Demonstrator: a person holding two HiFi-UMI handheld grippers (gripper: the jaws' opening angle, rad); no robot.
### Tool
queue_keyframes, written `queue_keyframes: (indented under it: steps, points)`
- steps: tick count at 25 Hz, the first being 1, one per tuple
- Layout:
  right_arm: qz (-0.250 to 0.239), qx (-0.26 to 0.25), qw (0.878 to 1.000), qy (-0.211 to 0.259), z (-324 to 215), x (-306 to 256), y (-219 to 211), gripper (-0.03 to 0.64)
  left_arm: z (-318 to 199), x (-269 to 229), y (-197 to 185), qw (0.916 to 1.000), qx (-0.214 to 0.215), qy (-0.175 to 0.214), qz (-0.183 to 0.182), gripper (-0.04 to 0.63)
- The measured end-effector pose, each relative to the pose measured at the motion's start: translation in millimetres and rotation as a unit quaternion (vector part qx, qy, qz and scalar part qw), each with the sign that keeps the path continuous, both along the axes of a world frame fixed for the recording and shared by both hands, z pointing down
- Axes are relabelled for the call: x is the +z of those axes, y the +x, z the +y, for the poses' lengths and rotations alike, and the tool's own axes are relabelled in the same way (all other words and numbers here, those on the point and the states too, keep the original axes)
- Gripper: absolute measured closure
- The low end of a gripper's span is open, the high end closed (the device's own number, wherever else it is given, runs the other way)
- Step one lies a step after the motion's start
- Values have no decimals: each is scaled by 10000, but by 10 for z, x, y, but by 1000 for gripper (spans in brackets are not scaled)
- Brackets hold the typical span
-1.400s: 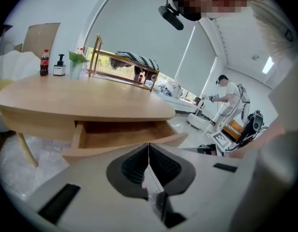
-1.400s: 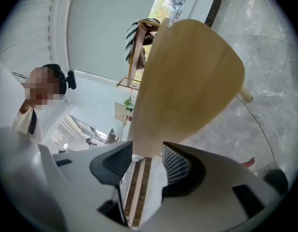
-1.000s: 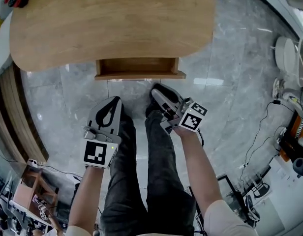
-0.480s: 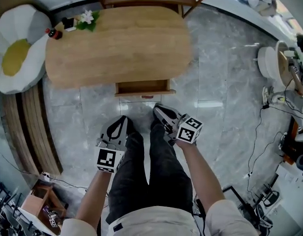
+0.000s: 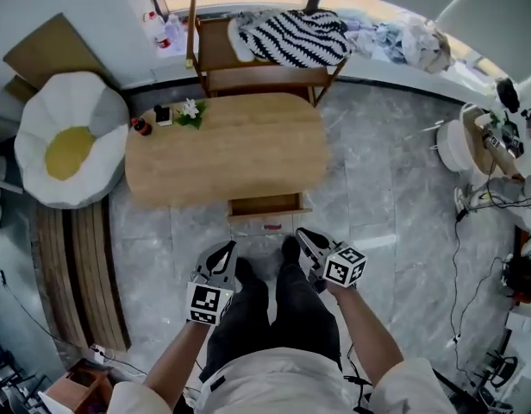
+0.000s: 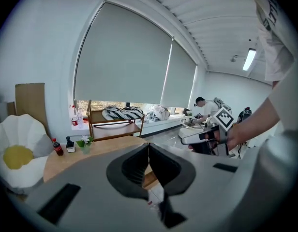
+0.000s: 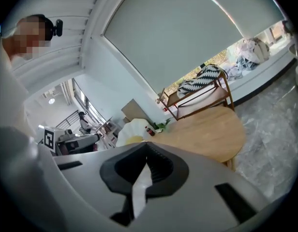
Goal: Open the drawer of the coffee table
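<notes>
Drawer [image 5: 267,204] stands pulled out from the near edge of the coffee table [image 5: 227,149]; task looks done. Left gripper [image 5: 225,250] and right gripper [image 5: 303,235]: jaws closed, nothing between them, held over the person's legs, apart from the drawer, probably parked.

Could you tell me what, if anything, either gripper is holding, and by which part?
Nothing is held: the left gripper and the right gripper are both shut and empty.
</notes>
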State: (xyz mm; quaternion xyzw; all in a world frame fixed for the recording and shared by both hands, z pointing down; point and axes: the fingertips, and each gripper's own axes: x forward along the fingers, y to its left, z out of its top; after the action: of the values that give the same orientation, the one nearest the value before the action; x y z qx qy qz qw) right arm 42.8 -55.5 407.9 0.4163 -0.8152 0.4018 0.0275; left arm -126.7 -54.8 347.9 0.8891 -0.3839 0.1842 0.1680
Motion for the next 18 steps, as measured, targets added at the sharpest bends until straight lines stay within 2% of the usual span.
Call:
queue_keyframes:
  steps: [5, 9, 14, 18]
  points:
    - [974, 60, 9946, 364, 259, -661, 72, 599, 132, -637, -86, 9995, 99, 196, 229, 575]
    - [1166, 100, 9909, 663, 472, -1104, 192, 600, 331, -918, -148, 9991, 38, 246, 348, 575]
    - [1148, 148, 9893, 883, 704, -1443, 439, 600, 572, -1064, -137, 9991, -68, 388, 137, 575]
    - [1349, -110, 9847, 1099, 980, -1582, 587, 600, 841, -1213, -113, 9982, -347, 482, 112, 575]
